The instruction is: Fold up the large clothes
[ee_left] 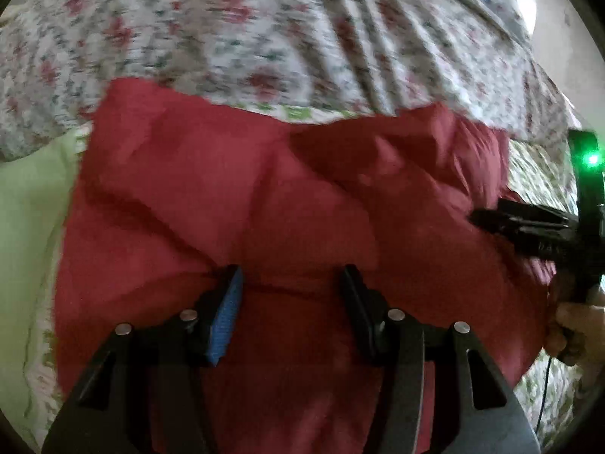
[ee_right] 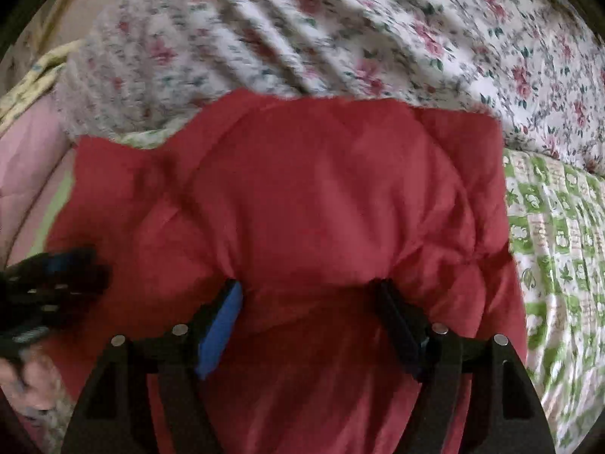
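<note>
Hovering with jaws apart over the red garment: left hand-held gripper and right hand-held gripper, nothing clamped, likely poised to press or re-grip a fold. Lying bunched on the bed, garment edges near the floral quilt; open room beside.

Both my feeds are dim and soft, lit by flat indoor light with no hard shadows. Motion blur smears the floral bedding across the top of each view, worst on the left side of the right wrist view. The red garment keeps only faint crease shading. A green lamp flares at the right edge of the left wrist view. Fisheye bending curves everything, and black vignette eats the corners.
</note>
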### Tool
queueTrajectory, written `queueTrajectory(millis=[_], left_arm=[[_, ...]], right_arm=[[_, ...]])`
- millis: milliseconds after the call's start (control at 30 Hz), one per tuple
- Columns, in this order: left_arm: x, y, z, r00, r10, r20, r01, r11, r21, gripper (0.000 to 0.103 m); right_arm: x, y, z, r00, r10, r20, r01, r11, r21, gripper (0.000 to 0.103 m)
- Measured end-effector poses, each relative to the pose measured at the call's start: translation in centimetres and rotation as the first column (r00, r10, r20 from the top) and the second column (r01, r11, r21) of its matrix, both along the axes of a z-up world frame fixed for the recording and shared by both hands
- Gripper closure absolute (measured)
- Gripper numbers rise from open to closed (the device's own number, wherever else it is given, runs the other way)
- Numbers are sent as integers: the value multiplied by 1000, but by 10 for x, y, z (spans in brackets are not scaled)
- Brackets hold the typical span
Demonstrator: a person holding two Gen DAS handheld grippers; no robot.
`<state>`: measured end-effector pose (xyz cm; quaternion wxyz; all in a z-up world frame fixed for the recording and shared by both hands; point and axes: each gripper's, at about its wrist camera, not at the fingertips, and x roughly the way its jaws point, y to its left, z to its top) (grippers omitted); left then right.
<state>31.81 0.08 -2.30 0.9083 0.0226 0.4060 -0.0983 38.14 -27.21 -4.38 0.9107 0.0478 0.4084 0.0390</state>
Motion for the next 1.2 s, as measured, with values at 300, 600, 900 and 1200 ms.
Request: queueTrajectory(millis=[300, 600, 900, 1200], left_arm=[[53, 69, -22, 977, 182, -110, -191, 978, -86, 51], [40, 86, -10, 975, 199, -102, -212, 966, -146, 51], [8, 98, -8, 977, 195, -82, -206, 967, -151, 51], [7, 105, -13, 976, 204, -82, -215, 964, -156, 50]], right_arm=[[32, -46, -15, 989, -139, -51, 145, 980, 136, 27], [32, -62, -25, 981, -186, -57, 194, 962, 190, 27], [27, -61, -27, 976, -212, -51, 217, 959, 181, 27], [-36, -60, 4, 986, -162, 31, 153, 967, 203, 25]])
